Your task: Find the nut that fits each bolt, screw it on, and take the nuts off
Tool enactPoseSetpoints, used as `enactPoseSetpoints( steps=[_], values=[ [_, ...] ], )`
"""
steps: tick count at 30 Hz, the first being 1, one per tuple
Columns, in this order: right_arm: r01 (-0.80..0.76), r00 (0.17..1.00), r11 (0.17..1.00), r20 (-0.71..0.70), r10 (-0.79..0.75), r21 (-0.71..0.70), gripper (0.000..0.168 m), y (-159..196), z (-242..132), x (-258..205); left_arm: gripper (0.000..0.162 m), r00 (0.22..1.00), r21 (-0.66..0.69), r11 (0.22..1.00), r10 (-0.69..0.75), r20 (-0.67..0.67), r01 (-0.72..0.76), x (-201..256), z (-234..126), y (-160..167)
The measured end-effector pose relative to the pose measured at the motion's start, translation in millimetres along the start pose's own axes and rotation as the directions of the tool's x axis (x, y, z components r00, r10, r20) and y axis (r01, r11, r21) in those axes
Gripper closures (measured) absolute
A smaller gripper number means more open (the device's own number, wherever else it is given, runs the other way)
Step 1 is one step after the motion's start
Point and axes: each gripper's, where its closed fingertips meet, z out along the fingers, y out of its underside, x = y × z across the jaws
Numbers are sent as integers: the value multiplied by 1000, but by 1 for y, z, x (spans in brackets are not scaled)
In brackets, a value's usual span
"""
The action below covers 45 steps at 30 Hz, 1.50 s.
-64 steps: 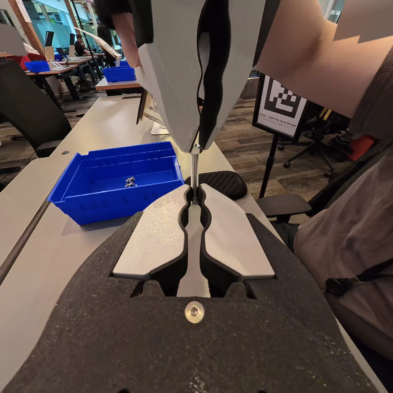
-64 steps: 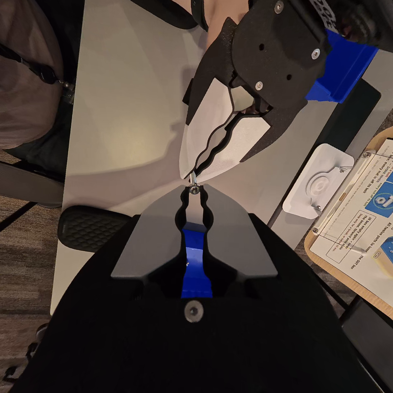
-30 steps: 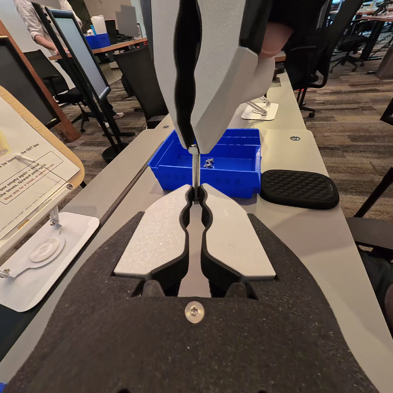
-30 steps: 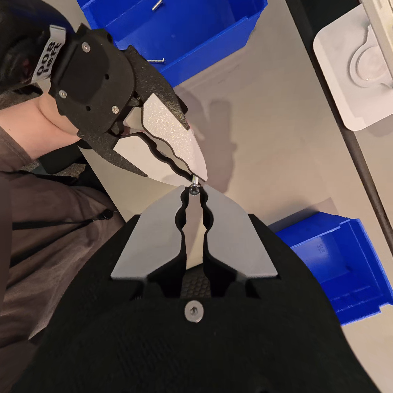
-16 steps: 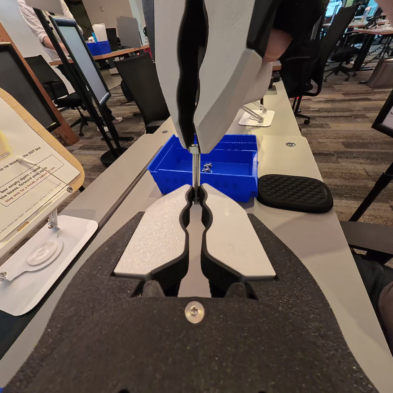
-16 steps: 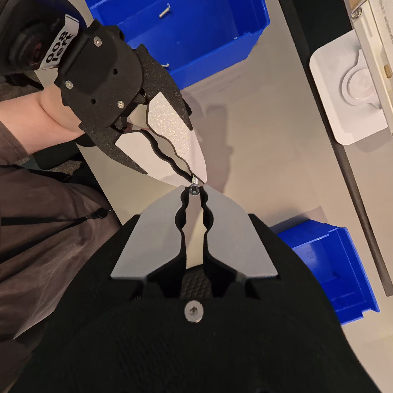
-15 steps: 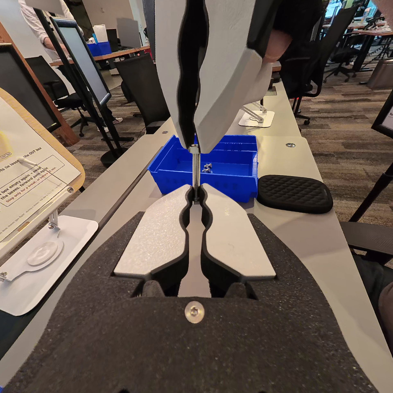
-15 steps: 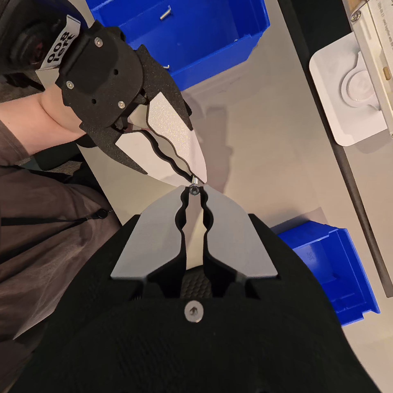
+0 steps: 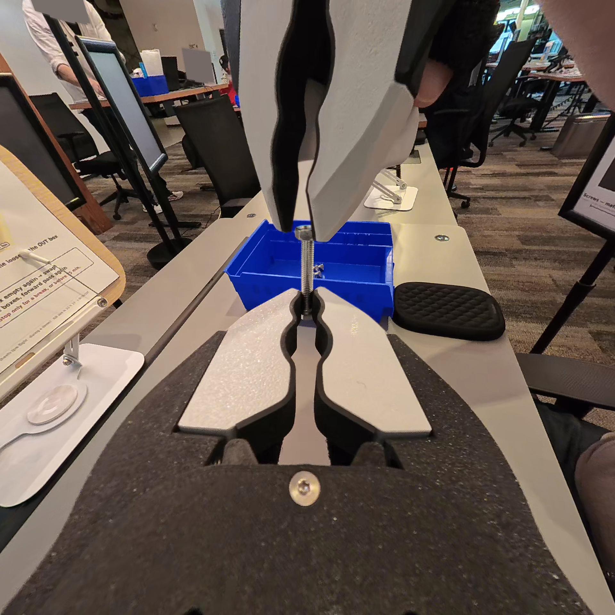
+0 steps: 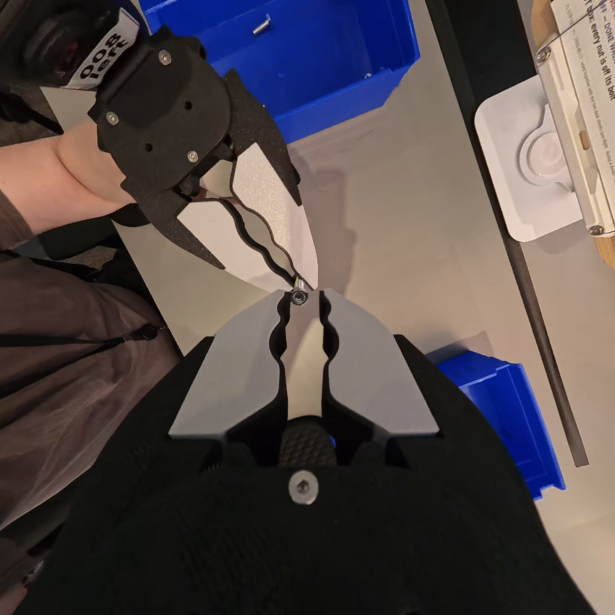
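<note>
A silver threaded bolt [image 9: 306, 266] stands upright above the grey table. My left gripper [image 9: 307, 304] is shut on its lower end. A hex nut [image 9: 303, 232] sits at the bolt's top end. My right gripper [image 9: 301, 229] hangs point-down over it, its fingertips a little apart on either side of the nut. In the right wrist view I look down the bolt: the nut [image 10: 298, 296] lies close to the left finger of my right gripper [image 10: 304, 293], with a gap to the right finger. The left gripper [image 10: 301, 283] comes in from the upper left.
A blue bin [image 9: 349, 286] with a wing nut [image 9: 318, 269] stands behind the bolt, with a black pad [image 9: 446, 309] to its right. A sign on a white stand [image 9: 50, 293] is at the left. From above, a second blue bin [image 10: 332, 83] holds small parts. My left and right fingertips are right by each other.
My right gripper's fingers have parted; they were shut on the nut before. The left gripper still holds the bolt upright in the same spot.
</note>
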Motion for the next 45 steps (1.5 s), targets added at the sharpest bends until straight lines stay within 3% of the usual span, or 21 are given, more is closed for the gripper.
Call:
enactPoseSetpoints(
  steps=[5,10,14,17,19,21,22,24,27,30,33,37,40,45],
  values=[
    [56,998,994,-22,-54,90,137,-8,-11,-1,157,999,26,999,-21,-26,22,1,-4,-5],
    [44,999,928,6,-49,369,139,-20,-33,-2,157,997,42,997,-60,-56,63,1,-7,-7],
    [25,994,869,-106,31,494,140,12,-22,23,157,998,6,998,-70,-5,70,-14,-7,4],
    [-19,975,785,-162,152,620,143,54,-14,46,157,995,4,995,-99,0,99,-19,-10,5],
    [-57,938,650,-183,295,758,153,73,-25,69,157,996,-4,996,-89,21,89,-24,-11,7],
    [-49,940,509,-131,314,860,158,74,-35,72,157,995,-6,995,-98,35,98,-29,-12,9],
    [-65,943,494,-108,313,867,157,73,-31,74,157,994,-7,994,-105,40,105,-32,-13,10],
    [-92,958,588,-88,271,804,156,75,-7,74,157,992,-12,993,-119,50,119,-37,-14,13],
    [-62,958,749,-171,230,660,156,88,26,86,157,991,-18,992,-123,62,124,-42,-15,16],
    [-84,971,788,-128,203,610,165,96,43,79,157,989,-24,992,-123,85,126,-49,-17,18],
    [-48,989,852,143,-32,521,167,103,69,6,157,987,-18,991,-132,97,134,-54,-22,18],
    [188,900,914,310,-306,359,167,138,131,-95,157,984,8,990,-142,104,141,-58,-33,13],
    [233,926,948,247,-284,218,167,164,182,-108,157,983,29,990,-142,114,139,-61,-41,7],
    [102,949,957,261,-175,273,167,163,209,-108,157,983,69,989,-140,122,132,-62,-56,-3]
  ],
)
